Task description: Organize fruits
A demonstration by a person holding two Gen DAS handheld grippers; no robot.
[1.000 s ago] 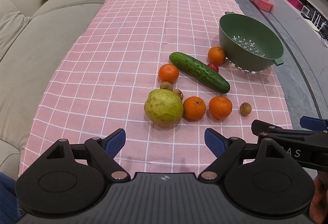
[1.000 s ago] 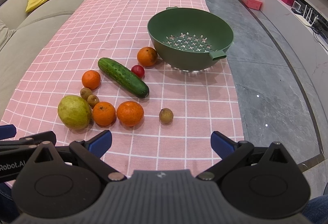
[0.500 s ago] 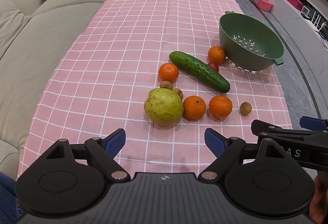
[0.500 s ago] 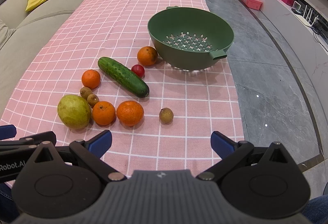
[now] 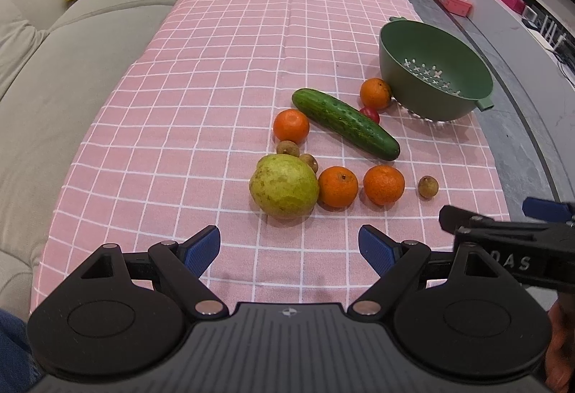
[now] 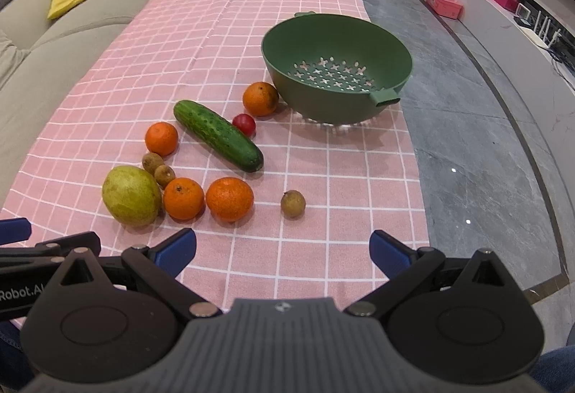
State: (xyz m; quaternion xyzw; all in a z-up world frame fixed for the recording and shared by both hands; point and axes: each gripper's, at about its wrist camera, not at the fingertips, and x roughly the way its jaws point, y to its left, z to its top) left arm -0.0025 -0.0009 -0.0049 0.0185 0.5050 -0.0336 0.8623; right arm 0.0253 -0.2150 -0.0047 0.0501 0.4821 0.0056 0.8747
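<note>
My matt green plastic colander [image 6: 337, 69] sits on woven pink checked cloth [image 6: 222, 33]. The cucumber [image 6: 218, 135] looks bumpy and glossy, the oranges' [image 6: 229, 199] skin dimpled, the floor [image 6: 478, 148] polished stone.

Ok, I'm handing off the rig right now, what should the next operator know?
Left claw: open, holding nothing, low over the near cloth.
Right claw: open, holding nothing, beside it.
Green colander: nothing in it.
On the tablecloth: four oranges, cucumber, cherry tomato, guava, three small brown fruits.
Done: nothing visibly sorted.
Left: probably everything; the lone brown fruit is nearest the right claw.
</note>
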